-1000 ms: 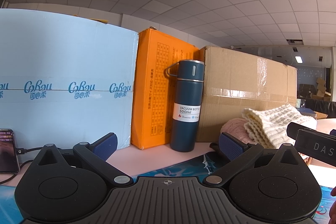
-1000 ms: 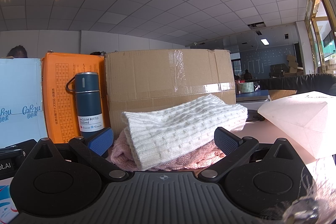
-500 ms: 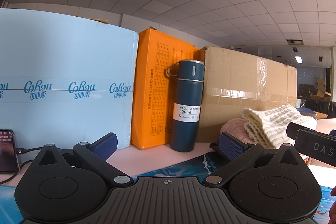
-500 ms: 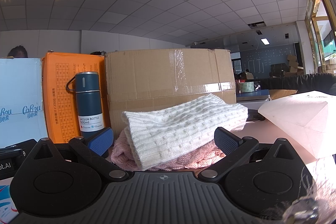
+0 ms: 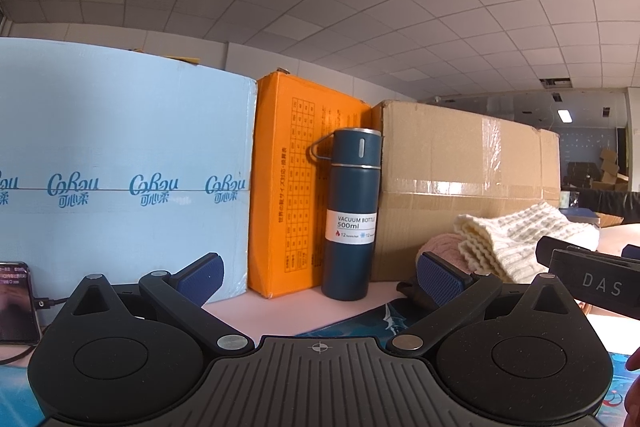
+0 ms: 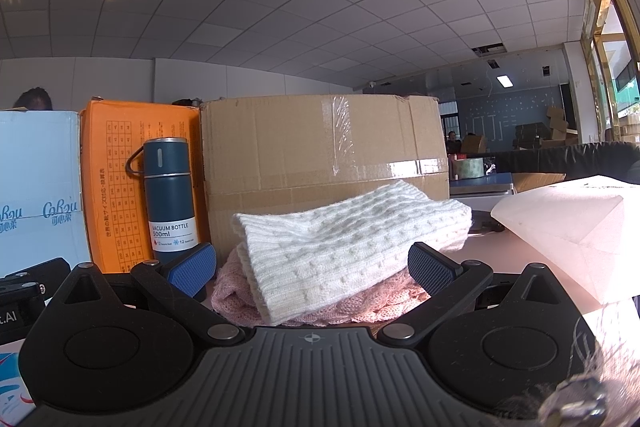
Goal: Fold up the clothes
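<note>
I see the large brown cardboard box (image 6: 324,147) taped closed at the far side, its contents hidden. Near it lies the folded white knitted sweater (image 6: 344,243) on top of the pink knitted garment (image 6: 360,303), mostly covered. The dark blue vacuum bottle (image 5: 352,215) stands capped. My left gripper (image 5: 320,273) and right gripper (image 6: 312,263) are both spread and hold nothing.

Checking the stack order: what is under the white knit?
A pink knit lies under the white knit, showing at the front and left edges. Its covered middle, and anything beneath it, cannot be seen.
</note>
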Action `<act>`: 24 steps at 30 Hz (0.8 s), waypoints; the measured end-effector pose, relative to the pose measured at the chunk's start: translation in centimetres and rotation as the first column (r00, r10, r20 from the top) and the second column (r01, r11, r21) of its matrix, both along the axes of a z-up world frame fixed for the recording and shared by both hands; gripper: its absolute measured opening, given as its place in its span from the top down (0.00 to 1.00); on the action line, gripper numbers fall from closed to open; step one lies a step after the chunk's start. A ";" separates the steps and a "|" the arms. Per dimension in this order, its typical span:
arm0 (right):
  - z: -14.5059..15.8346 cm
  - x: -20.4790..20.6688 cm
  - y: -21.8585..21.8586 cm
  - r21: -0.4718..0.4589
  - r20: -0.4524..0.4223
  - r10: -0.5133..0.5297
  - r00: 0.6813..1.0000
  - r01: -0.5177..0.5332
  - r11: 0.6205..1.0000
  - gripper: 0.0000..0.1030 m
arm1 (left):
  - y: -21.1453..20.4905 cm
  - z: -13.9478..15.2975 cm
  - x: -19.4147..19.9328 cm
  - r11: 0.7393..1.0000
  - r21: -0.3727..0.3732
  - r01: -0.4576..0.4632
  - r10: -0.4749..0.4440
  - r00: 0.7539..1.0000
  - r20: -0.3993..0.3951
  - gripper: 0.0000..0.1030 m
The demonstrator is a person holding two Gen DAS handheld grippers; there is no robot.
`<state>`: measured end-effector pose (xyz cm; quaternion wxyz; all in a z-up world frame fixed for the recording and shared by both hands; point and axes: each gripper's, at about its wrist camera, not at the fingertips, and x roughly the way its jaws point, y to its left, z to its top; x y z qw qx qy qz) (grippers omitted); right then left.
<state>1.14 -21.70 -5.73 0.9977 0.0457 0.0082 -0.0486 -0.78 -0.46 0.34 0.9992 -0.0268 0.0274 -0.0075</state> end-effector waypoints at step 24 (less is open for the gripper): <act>0.0 -3.3 -2.1 0.144 0.190 0.070 0.979 -0.098 0.985 0.00 | 0.0 4.0 -7.0 0.988 0.109 -0.109 0.096 0.988 0.117 0.00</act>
